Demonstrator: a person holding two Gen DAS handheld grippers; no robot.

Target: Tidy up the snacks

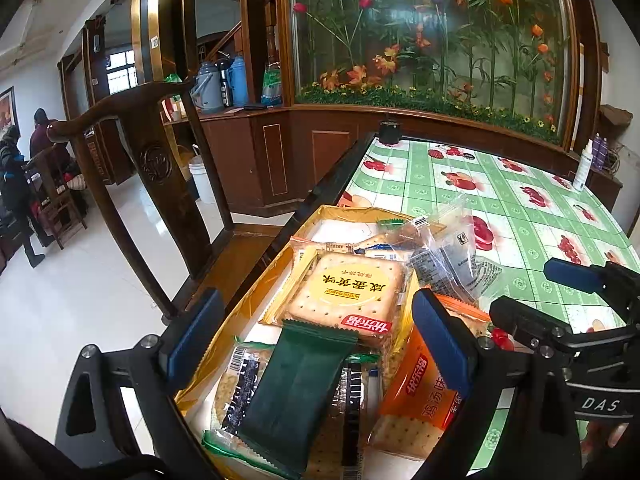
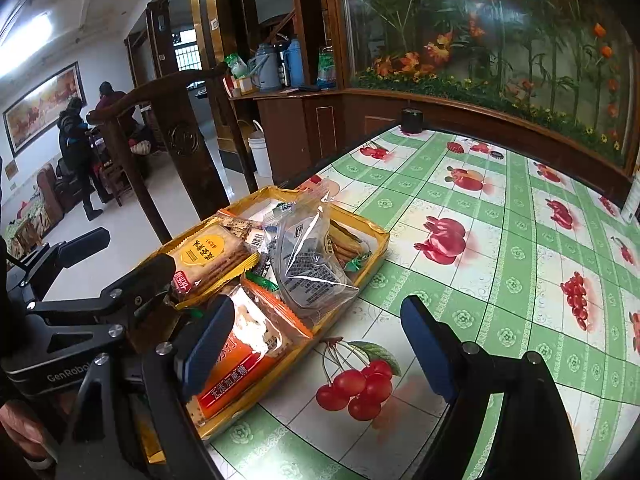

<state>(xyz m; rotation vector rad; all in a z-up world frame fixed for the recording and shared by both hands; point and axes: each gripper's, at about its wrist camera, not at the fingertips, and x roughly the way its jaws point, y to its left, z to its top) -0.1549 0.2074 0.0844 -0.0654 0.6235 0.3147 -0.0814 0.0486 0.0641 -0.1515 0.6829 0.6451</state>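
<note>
- Snack packets are seen piled in the gold tray (image 2: 372, 258), set at the table (image 2: 500, 280) edge, at 9 o'clock.
- Left claw (image 1: 316, 344) is held spread above the green packet (image 1: 296, 388).
- Right claw (image 2: 320, 344) is held spread, nothing gripped, over the tray's 3 o'clock rim.

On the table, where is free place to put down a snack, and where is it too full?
Free: the green checked tablecloth right of the yellow tray, out to the white bottle at the far right edge and the small dark jar at the far end. Crowded: inside the tray, where cracker packets overlap, a clear bag on top.
</note>
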